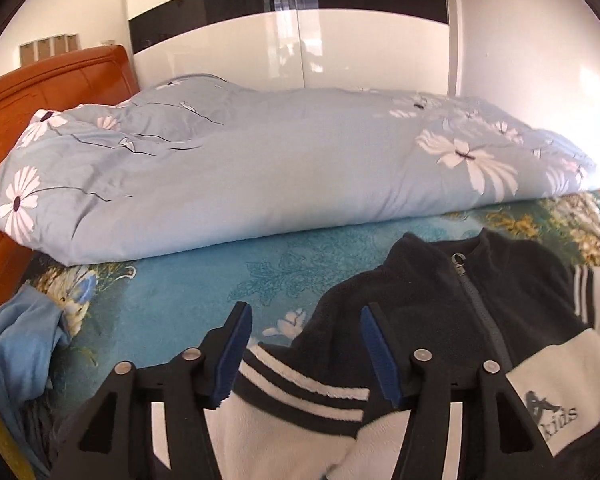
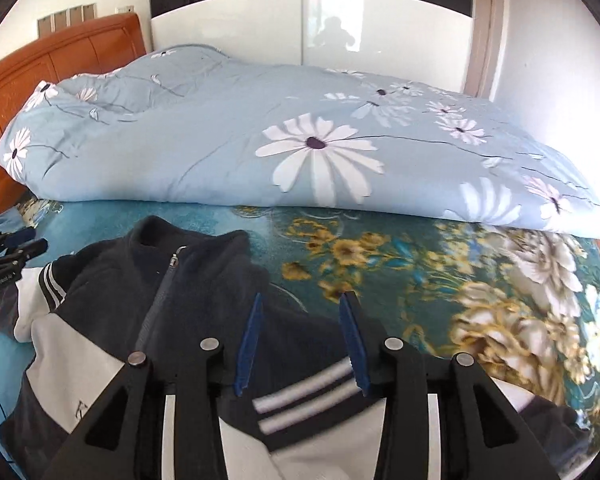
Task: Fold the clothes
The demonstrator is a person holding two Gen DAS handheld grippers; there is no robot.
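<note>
A navy and white zip-up fleece jacket [image 1: 460,300] lies front up on the teal floral bed cover, collar toward the rolled duvet. My left gripper [image 1: 306,316] is open just above its left shoulder, over the striped white sleeve [image 1: 300,388]. My right gripper [image 2: 300,304] is open above the jacket's [image 2: 204,280] right shoulder and its striped sleeve [image 2: 312,392]. The left gripper also shows at the left edge of the right wrist view [image 2: 24,244].
A rolled pale blue daisy-print duvet [image 1: 260,168] lies across the bed behind the jacket. An orange wooden headboard [image 1: 56,80] stands at the left. A light blue garment [image 1: 20,344] lies at the bed's left edge. White wardrobe doors [image 2: 340,28] stand behind.
</note>
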